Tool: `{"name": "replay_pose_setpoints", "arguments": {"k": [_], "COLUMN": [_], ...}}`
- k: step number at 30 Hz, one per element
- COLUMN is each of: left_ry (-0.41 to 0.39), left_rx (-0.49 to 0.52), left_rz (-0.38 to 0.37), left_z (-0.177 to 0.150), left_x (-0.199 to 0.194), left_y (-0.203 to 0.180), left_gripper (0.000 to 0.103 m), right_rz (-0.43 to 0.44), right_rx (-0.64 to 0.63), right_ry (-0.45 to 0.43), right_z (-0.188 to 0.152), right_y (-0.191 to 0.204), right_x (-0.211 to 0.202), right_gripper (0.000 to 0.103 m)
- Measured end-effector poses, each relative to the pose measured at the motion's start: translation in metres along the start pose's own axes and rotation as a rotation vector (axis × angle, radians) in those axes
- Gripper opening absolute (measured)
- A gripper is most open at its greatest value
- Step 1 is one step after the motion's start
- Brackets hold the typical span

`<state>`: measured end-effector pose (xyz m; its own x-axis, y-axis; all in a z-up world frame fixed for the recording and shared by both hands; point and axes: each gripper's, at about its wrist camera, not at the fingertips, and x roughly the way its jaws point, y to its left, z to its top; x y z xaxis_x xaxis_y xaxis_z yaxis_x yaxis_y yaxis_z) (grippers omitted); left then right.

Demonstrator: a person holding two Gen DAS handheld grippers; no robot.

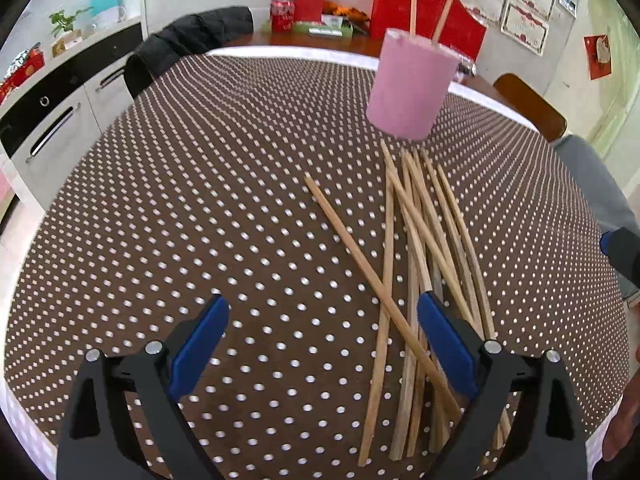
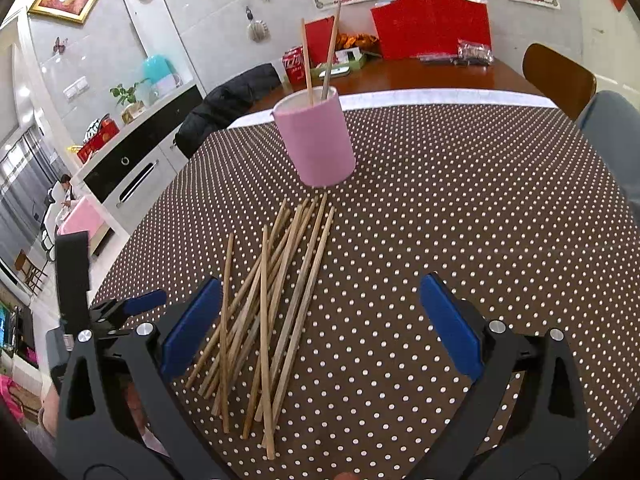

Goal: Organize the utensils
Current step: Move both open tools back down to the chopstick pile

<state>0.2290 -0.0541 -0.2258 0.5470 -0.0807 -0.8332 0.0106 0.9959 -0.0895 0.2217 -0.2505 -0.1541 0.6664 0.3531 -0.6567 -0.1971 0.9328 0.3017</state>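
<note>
- The polka-dot tablecloth carried everything.
- The pink cup stood upright behind the pile, two chopsticks inside.
- The left gripper and right gripper were both spread, empty.
- The loose chopsticks lay crossed; probably light, stiff, roll-prone, best pinched mid-shaft.

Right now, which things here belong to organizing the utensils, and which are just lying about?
Part of the job:
- loose chopsticks scattered on the dotted tablecloth
- pink cup, two chopsticks standing in it
- left tool and right tool, both open, empty

Just lying about:
- red bag
- red can
- black jacket
</note>
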Motion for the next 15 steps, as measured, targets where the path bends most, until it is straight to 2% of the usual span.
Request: {"name": "replay_pose_setpoints", "arguments": {"k": [2, 3, 4, 6, 9, 11, 15], "left_ry": [0.01, 0.013, 0.02, 0.014, 0.021, 0.021, 0.025], "left_rx": [0.011, 0.019, 0.025, 0.039, 0.05, 0.065, 0.075], "left_rz": [-0.014, -0.037, -0.054, -0.071, -0.096, -0.097, -0.093], "left_z": [0.001, 0.0, 0.0, 0.0, 0.002, 0.002, 0.002], "left_x": [0.005, 0.006, 0.007, 0.004, 0.002, 0.0, -0.001], "left_y": [-0.004, -0.006, -0.007, -0.008, -0.006, -0.003, 0.014], "left_gripper": [0.091, 0.08, 0.076, 0.06, 0.042, 0.035, 0.032], "right_rz": [-0.001, 0.0, -0.002, -0.002, 0.008, 0.015, 0.029], "right_rx": [-0.001, -0.003, -0.006, -0.011, -0.024, -0.039, -0.099], "right_ry": [0.013, 0.018, 0.024, 0.036, 0.06, 0.088, 0.157], "right_z": [-0.003, -0.004, -0.005, -0.005, -0.008, -0.01, -0.017], "right_y": [-0.001, -0.001, -0.002, -0.001, 0.002, 0.006, 0.019], "right_x": [0.003, 0.004, 0.005, 0.008, 0.014, 0.019, 0.035], "right_gripper": [0.097, 0.097, 0.097, 0.097, 0.097, 0.097, 0.097]}}
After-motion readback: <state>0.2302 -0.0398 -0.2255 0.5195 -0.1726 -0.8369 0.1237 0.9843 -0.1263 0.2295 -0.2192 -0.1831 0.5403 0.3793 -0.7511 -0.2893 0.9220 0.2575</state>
